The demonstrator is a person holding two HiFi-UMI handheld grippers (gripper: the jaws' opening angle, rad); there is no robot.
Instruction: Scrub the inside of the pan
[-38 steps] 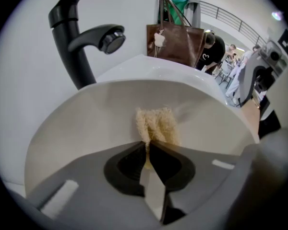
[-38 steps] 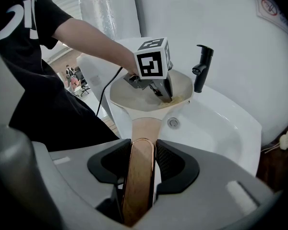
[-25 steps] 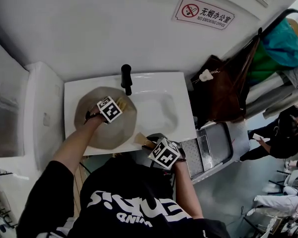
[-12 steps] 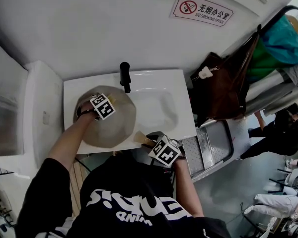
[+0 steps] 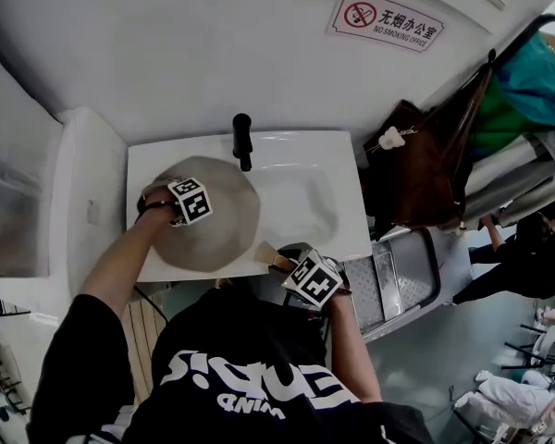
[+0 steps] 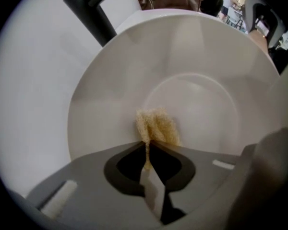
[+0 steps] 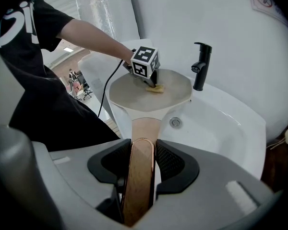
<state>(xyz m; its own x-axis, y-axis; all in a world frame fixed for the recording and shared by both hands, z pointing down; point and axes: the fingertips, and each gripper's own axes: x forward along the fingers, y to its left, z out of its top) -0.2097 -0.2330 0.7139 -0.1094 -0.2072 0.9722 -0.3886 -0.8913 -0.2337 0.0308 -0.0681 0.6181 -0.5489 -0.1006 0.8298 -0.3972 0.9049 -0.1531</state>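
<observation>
The pan lies over the left half of the white sink, its far rim just in front of the black faucet. The left claw is pinched narrow on a yellow scrub pad, which rests on the pan's pale inner surface. In the head view, its marker cube and the forearm cover the pan's left rim. The right claw clamps the pan's wooden handle at the sink's near edge. A brown bag hangs to the right, under a no-smoking sign.

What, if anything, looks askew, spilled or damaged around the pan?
Nothing stands out. The pan is held over the sink, its wooden handle clamped in the right claw, while the left claw pinches a sponge against its inside.
</observation>
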